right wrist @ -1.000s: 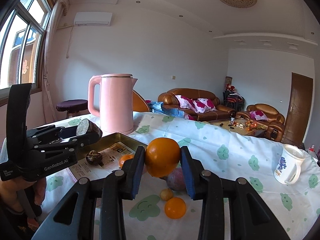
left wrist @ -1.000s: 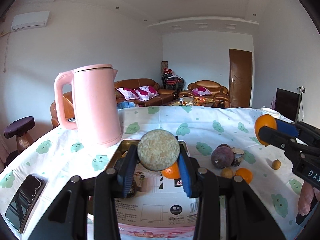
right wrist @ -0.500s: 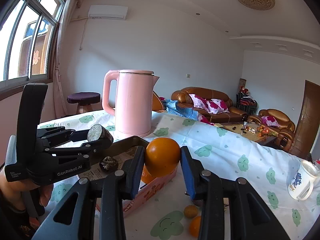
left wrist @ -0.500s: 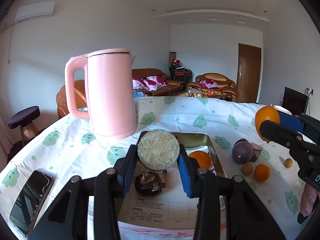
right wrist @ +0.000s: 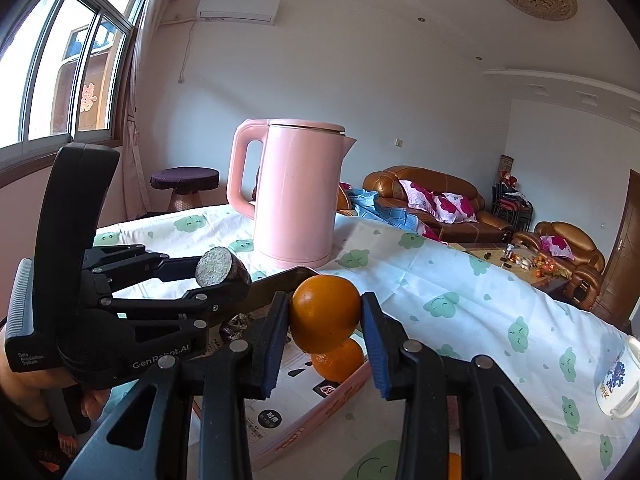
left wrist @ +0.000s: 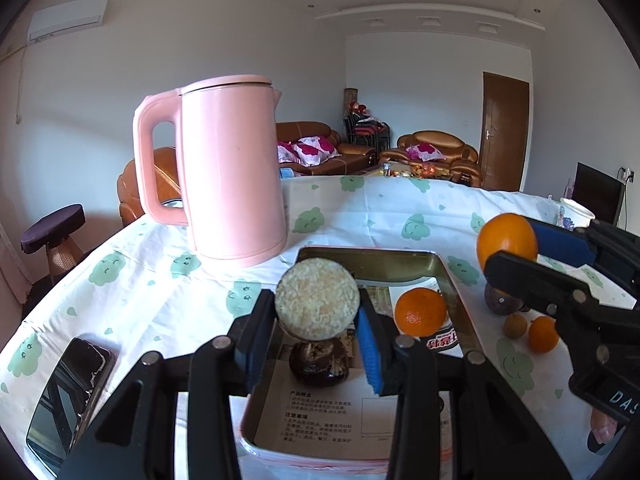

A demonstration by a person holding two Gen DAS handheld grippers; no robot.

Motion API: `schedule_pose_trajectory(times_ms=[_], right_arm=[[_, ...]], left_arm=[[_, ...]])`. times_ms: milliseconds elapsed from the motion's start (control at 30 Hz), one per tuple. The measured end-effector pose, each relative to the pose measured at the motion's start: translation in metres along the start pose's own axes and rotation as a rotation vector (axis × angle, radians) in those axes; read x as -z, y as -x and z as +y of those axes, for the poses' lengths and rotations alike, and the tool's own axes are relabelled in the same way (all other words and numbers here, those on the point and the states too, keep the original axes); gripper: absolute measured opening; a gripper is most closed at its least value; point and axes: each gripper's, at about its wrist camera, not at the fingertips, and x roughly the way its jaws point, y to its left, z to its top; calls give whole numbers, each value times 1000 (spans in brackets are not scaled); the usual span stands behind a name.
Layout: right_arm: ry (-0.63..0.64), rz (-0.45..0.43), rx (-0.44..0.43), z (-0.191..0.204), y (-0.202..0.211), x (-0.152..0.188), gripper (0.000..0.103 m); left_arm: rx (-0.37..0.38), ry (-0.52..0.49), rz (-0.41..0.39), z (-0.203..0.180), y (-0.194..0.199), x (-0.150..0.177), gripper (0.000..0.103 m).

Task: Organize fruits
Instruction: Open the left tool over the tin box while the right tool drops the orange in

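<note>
1. The pink kettle (left wrist: pixel 232 172) stood behind the tin tray (left wrist: pixel 460 312).
2. The right gripper (right wrist: pixel 325 322) clamped an orange (right wrist: pixel 325 312) over the tray.
3. The left gripper (left wrist: pixel 317 326) clamped a halved dark fruit (left wrist: pixel 317 305) above another dark fruit (left wrist: pixel 318 364).

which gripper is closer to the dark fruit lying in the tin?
Left. The left gripper, holding a cut fruit half, hovers right above the dark fruit; the right gripper hangs off to the side.

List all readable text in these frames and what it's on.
"GenRobot.AI": side of the left gripper.
"Data Acquisition System": its handle, tiny.
"DAS", cut off: right gripper body.
Printed sheet lining the tray: characters too small to read.
Mug print: unreadable.
</note>
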Motion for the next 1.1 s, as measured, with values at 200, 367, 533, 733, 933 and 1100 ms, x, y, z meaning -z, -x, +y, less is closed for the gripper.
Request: schedule_pose_trajectory(times_ms=[200,367,533,733,933,1100], right_arm=[[-1,31,-27,5,-12,3,38],[-1,59,-35,8,-19,8,38],[-1,92,-45,12,-25,13,38],[-5,129,-57,14,-32,18,38],[-8,164,-63,14,-38,21,38],[-20,203,-55,12,-43,23,38]], left_arm=[[-2,2,21,2,-6,1,41],[-4,2,38,4,-10,1,41],[4,-8,60,2,-15,1,41],[11,-20,89,-1,-20,1,41],[14,-33,107,-4,-24,2,41],[19,-26,125,-2,-27,1,41]])
